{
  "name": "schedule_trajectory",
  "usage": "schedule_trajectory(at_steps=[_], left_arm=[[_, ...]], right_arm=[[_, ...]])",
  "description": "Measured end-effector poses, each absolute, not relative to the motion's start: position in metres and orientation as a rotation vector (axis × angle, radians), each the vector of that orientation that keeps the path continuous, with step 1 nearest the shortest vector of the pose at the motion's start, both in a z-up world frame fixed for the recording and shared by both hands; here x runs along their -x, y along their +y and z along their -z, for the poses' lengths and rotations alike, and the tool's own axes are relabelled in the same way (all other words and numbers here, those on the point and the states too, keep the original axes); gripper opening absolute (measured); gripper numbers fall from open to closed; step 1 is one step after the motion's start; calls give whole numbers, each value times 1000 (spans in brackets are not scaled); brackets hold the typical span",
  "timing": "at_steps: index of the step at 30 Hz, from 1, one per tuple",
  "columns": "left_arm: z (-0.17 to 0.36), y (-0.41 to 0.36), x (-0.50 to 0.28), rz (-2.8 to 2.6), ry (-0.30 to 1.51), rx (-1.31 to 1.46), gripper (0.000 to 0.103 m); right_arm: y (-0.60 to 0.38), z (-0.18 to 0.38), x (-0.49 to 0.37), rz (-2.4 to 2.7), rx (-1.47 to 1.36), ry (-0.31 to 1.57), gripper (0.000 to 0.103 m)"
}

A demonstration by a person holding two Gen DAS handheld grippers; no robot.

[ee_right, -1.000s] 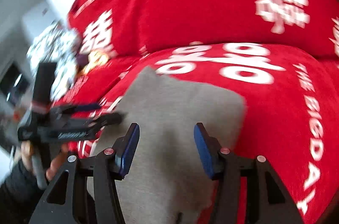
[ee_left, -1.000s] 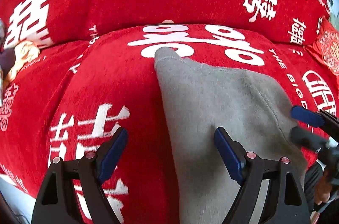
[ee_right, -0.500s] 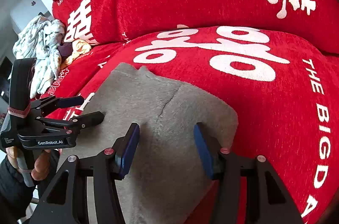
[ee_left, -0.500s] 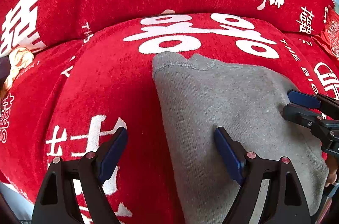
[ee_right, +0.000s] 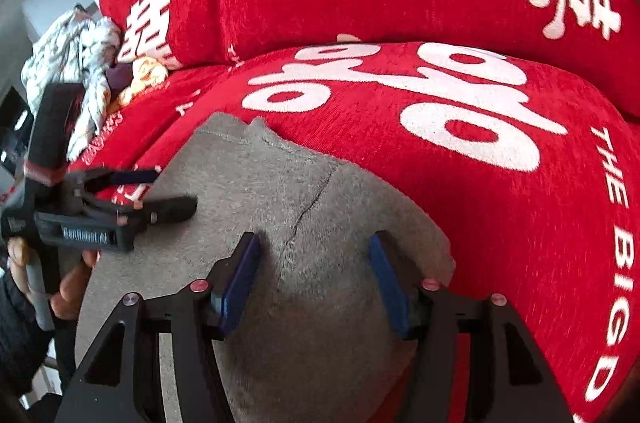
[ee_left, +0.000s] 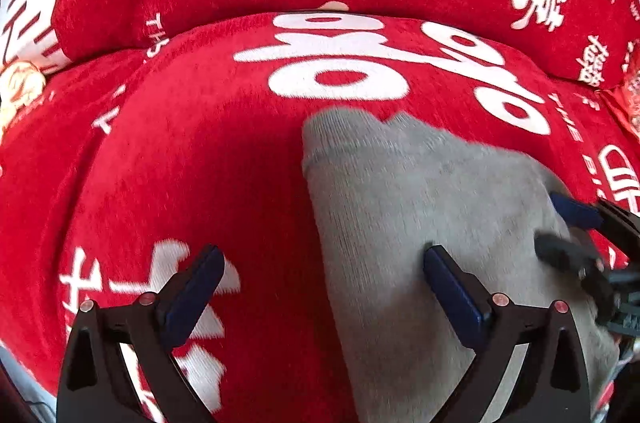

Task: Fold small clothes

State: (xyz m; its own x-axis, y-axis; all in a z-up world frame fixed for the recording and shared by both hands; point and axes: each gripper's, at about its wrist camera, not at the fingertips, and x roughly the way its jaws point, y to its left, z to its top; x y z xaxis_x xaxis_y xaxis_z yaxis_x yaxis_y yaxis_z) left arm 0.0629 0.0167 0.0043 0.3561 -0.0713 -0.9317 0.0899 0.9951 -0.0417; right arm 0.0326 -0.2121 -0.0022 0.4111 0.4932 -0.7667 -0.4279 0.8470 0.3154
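**Grey garment flat on red sofa cover**

Left wrist view: the left gripper is spread wide, grasping nothing, straddling the left edge of the grey garment at lower right of frame.

Right wrist view: the right gripper hangs released over the garment at lower centre on the red cover.

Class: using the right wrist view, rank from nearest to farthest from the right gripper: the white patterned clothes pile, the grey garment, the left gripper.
1. grey garment, directly under the right gripper.
2. left gripper, at the left.
3. white patterned clothes pile, far left, by the cushion.
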Motion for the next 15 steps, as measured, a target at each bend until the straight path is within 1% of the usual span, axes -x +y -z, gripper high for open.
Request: schedule_trajectory(at_steps=[4,7,10,15], left_arm=[[-3,10,-75,99,1228,-68,101],[-19,13,-69,43,1209,-68,101],[-45,7,-32,99,1132,-97,101],[-67,-1,36,165,1044,-168,101]], right_arm=[[-204,3,-37,-578,-18,1005,66],[-208,-5,-37,-539,-29,1030,66],[-212,-32,-8,-551,-14,950,66],[-203,-59,63,-678,146,853,66]])
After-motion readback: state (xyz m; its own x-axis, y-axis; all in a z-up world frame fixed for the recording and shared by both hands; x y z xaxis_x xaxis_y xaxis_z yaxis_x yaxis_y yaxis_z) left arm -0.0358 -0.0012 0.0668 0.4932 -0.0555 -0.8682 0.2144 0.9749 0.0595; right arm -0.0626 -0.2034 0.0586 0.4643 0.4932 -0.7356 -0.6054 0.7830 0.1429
